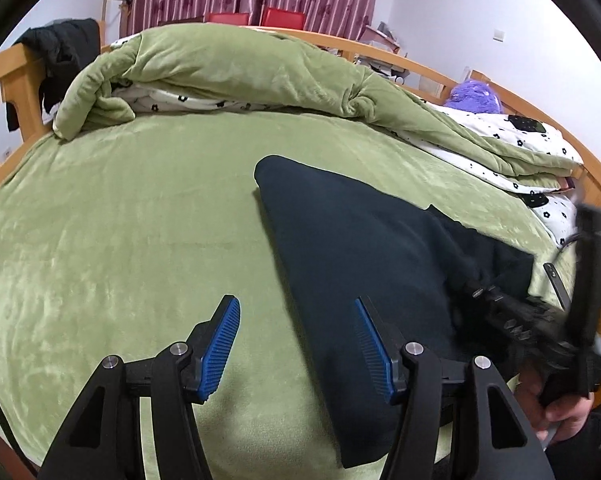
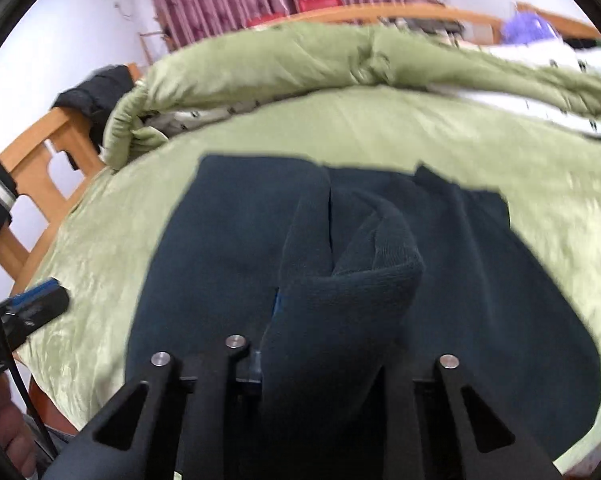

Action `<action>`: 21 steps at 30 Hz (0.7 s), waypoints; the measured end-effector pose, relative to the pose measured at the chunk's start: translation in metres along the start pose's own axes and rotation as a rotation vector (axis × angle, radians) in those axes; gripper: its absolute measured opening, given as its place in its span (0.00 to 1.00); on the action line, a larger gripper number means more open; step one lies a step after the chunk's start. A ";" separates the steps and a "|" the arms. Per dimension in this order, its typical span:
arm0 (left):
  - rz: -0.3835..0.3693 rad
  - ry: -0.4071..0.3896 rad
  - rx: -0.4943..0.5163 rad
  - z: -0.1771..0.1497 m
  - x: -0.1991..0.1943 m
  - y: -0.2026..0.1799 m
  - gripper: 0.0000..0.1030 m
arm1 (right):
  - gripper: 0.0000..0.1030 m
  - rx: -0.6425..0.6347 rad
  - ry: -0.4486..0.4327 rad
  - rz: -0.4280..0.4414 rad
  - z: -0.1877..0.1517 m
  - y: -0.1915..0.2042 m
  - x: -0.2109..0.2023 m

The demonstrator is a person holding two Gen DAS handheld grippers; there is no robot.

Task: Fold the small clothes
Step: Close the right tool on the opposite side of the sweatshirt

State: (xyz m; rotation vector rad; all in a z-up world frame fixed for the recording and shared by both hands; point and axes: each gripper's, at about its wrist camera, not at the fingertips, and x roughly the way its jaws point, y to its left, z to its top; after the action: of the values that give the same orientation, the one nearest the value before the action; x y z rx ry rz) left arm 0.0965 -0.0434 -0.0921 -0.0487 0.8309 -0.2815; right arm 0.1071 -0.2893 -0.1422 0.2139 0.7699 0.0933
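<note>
A dark navy garment (image 1: pixel 352 248) lies spread on the green bedsheet (image 1: pixel 120 220). My left gripper (image 1: pixel 296 344) is open and empty, low over the sheet at the garment's left edge. My right gripper (image 2: pixel 324 320) is shut on a bunched fold of the garment (image 2: pixel 340 272), lifted a little above the rest of the cloth (image 2: pixel 228 216). The cloth hides its fingertips. The right gripper also shows blurred at the right in the left wrist view (image 1: pixel 512 320). The left gripper shows at the left edge of the right wrist view (image 2: pixel 32 304).
A rolled green quilt (image 1: pixel 228 68) with a white flowered lining lies along the far side of the bed. A wooden bed frame (image 1: pixel 16 80) with a black garment (image 1: pixel 64 48) over it stands at the left. A purple plush (image 1: pixel 476 96) sits far right.
</note>
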 end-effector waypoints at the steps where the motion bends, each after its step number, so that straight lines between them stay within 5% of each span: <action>1: 0.001 0.004 -0.004 0.000 0.002 0.000 0.55 | 0.19 -0.009 -0.023 0.010 0.005 0.000 -0.006; 5: -0.003 0.023 -0.018 0.002 0.009 -0.003 0.55 | 0.17 -0.012 -0.132 0.040 0.024 -0.011 -0.048; 9: -0.014 0.022 0.003 0.002 0.010 -0.013 0.55 | 0.17 -0.012 -0.257 -0.026 0.022 -0.039 -0.100; 11: -0.014 0.025 0.017 0.001 0.012 -0.019 0.55 | 0.17 0.003 -0.218 -0.134 0.012 -0.063 -0.102; 13: -0.012 0.032 0.030 0.000 0.016 -0.025 0.55 | 0.18 0.064 -0.063 -0.226 -0.007 -0.100 -0.079; 16: -0.005 0.046 0.046 0.000 0.023 -0.033 0.55 | 0.27 0.157 0.137 -0.212 -0.034 -0.134 -0.046; 21: 0.005 0.044 0.053 0.000 0.028 -0.038 0.55 | 0.48 0.099 0.036 -0.275 -0.026 -0.127 -0.074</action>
State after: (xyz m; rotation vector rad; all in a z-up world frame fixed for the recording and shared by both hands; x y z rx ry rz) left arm 0.1055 -0.0876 -0.1066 0.0087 0.8664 -0.3010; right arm 0.0367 -0.4205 -0.1389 0.1990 0.8343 -0.2020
